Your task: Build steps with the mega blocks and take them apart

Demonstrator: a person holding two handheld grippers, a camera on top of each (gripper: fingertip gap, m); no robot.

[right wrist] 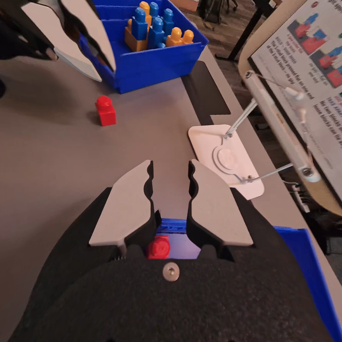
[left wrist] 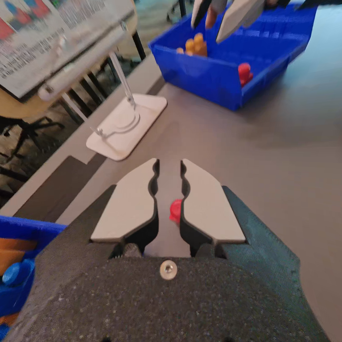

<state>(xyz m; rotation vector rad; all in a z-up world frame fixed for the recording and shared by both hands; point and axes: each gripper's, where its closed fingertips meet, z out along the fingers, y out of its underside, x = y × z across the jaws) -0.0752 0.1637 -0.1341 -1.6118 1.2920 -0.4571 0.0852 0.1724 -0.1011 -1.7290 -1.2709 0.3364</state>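
Right wrist view: single block on worktop at 11 o'clock; bin of blocks behind at 12; stand base at 2.

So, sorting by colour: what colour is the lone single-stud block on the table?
Red plastic single-stud block, clearest in the right wrist view.

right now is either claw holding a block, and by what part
Nothing is held. The left claw and right claw are both open and empty; the red block stands alone on the table.

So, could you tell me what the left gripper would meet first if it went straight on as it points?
Probably the white stand base; the left gripper points just to its right, so it may pass, depth unclear.
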